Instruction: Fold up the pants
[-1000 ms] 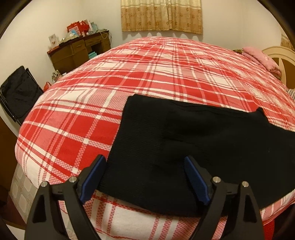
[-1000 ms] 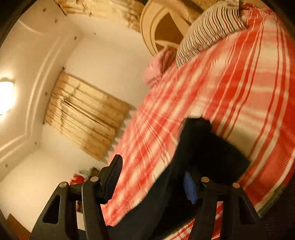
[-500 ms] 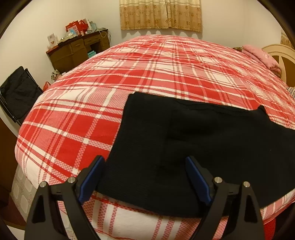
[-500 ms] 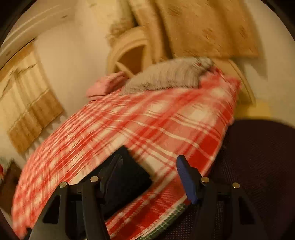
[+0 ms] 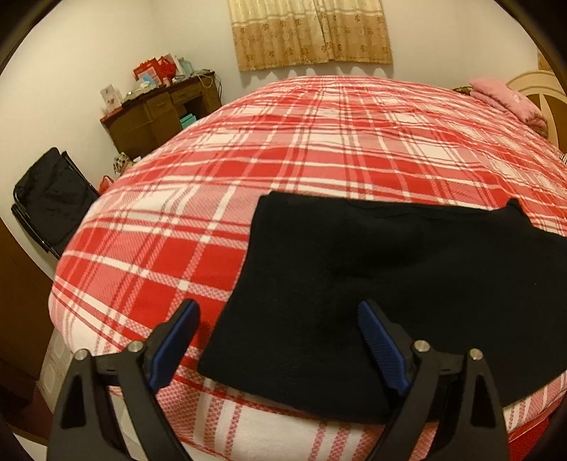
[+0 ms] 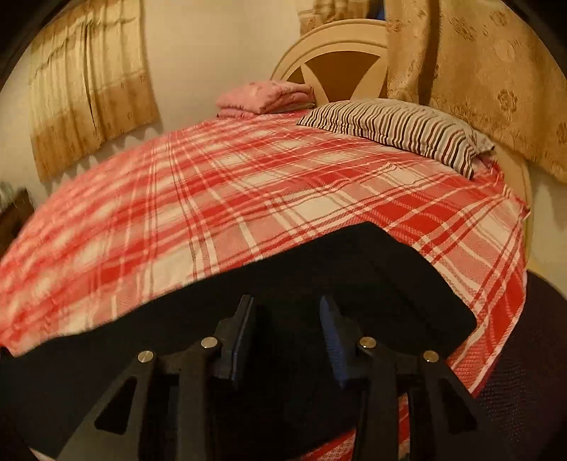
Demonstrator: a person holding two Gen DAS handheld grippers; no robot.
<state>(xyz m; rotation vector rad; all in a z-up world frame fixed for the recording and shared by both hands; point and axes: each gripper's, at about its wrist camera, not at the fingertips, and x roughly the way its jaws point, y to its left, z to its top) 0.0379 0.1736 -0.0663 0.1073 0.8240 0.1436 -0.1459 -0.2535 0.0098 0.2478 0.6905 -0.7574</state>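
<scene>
1. The surface is a bed covered with a red-and-white plaid bedspread [image 5: 248, 184]; the spread hangs over the near edge, where a quilted mattress side shows below it in the left wrist view.
2. The black pants [image 5: 372, 276] lie flat on the near part of the bed, folded lengthwise into a long band that runs along the near edge.
3. At the head of the bed stand a cream headboard [image 6: 333, 53], a brown-striped pillow [image 6: 400, 127] and a stack of folded pink cloth [image 6: 265, 97].
4. Beige patterned curtains [image 5: 312, 32] hang on the far wall, and another curtain hangs beside the headboard.
5. A dark wooden desk [image 5: 156, 117] with red and pale boxes on top stands in the corner; no writing on them can be read.
6. A black folding chair [image 5: 49, 202] stands beside the bed's foot corner.
7. The left gripper [image 5: 280, 319] hovers over the pants' near left corner, its blue-padded jaws wide apart and just opened further; cloth lies below them, not gripped.
8. The right gripper [image 6: 287, 312] is over the other end of the pants, its jaws half apart and just narrowed; whether the pads pinch cloth cannot be told.
</scene>
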